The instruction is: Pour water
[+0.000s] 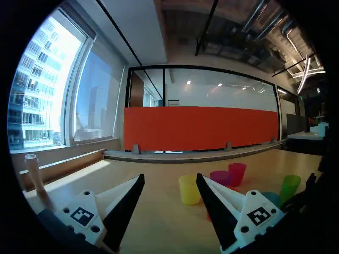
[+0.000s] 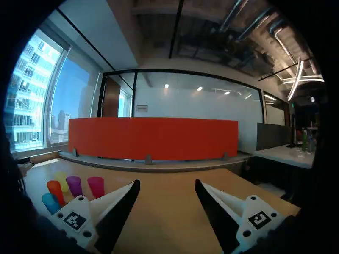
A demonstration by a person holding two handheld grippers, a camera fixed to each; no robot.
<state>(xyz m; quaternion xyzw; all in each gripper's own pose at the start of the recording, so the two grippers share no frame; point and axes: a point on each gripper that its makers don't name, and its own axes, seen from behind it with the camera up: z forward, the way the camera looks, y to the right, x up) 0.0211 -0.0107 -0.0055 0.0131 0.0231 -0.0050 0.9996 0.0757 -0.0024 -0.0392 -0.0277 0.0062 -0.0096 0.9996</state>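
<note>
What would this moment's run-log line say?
left claw: open, empty | right claw: open, empty | coloured cups: upright on table | pour: not started

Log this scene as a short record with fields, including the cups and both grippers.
surface: wooden table
cups: yellow cup, purple cup, pink cup, green cup, orange cup, blue cup; all upright
left gripper: open, holding nothing, cups ahead
right gripper: open, holding nothing, cups at lower left of its view
backdrop: orange partition
</note>
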